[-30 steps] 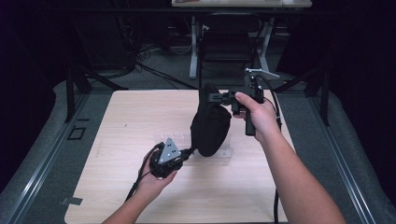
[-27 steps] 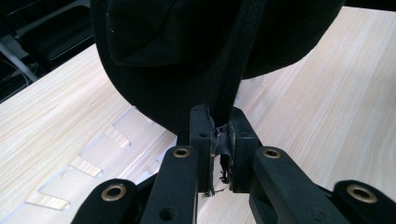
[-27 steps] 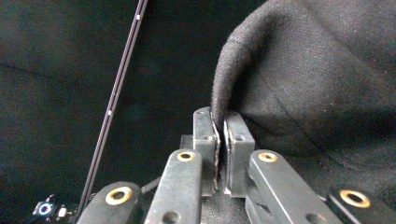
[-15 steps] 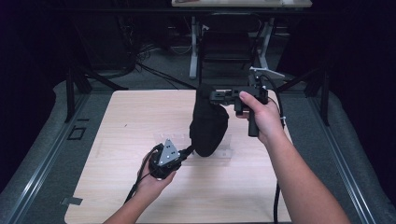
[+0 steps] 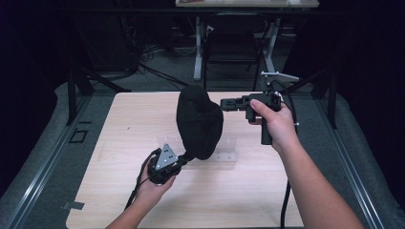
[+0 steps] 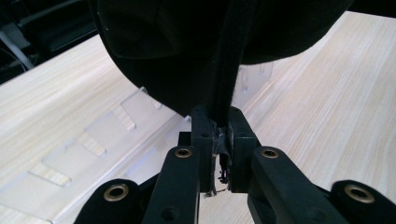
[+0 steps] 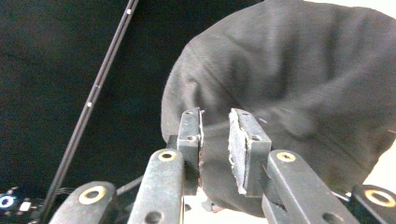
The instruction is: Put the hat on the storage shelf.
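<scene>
**Black cloth held up by the left gripper, right gripper let go**

The black, soft fabric piece [image 5: 199, 121] — rounded, limp, something like a cap or pouch — hangs above the middle of the pale wooden tabletop [image 5: 119, 143]. In the high view it stands upright from its lower edge and bulges toward the far side of the table.

Left gripper [image 5: 184, 160]: jaws clamped tight on a folded rim of the fabric [image 6: 223, 84] at its lower end (in the left gripper view the fold runs straight down into the closed gap, with a few loose threads at the bottom). The left hand [image 5: 155, 179] holds it low, near the table's near edge.

Right gripper [image 5: 225, 103]: level, pointing at the upper right side of the fabric. Its jaws have just been opening; in the right gripper view the two pads [image 7: 243, 140] stand apart with a clear gap, the fabric [image 7: 299, 88] behind them — nothing pinched. The right hand [image 5: 274, 121] grips its handle.

On the table under the fabric lies a clear plastic slotted piece [image 6: 112, 126], flat on the wood.
</scene>
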The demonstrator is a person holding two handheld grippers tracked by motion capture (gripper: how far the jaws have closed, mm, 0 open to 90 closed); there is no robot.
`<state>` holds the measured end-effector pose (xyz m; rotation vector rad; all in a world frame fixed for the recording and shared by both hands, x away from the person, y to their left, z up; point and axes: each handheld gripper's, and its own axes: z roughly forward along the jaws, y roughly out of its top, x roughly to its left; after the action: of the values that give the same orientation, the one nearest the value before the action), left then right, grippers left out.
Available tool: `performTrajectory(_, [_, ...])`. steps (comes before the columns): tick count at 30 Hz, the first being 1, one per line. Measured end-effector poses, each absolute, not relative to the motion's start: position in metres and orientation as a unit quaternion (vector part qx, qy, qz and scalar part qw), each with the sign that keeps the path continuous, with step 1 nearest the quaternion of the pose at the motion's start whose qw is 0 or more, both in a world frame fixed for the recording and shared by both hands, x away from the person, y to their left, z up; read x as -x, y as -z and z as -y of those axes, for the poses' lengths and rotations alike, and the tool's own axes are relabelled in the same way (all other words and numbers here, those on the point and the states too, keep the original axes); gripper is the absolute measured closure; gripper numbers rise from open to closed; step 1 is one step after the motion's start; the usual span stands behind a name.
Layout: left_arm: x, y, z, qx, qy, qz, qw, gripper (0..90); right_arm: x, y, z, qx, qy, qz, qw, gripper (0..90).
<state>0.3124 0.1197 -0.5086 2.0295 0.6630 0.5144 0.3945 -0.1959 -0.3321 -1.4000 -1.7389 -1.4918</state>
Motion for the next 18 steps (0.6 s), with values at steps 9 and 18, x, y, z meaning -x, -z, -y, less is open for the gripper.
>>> performTrajectory(9, [-0.320, 0.534, -0.131, -0.827, -0.172, -0.302, 0.442, 84.8, -0.384, 0.329, 0.201, 0.507, 0.542, 0.641, 0.197, 74.4])
performTrajectory(18, [-0.322, 0.539, -0.139, -0.820, -0.157, -0.315, 0.451, 83.4, -0.378, 0.328, 0.205, 0.510, 0.541, 0.646, 0.174, 74.4])
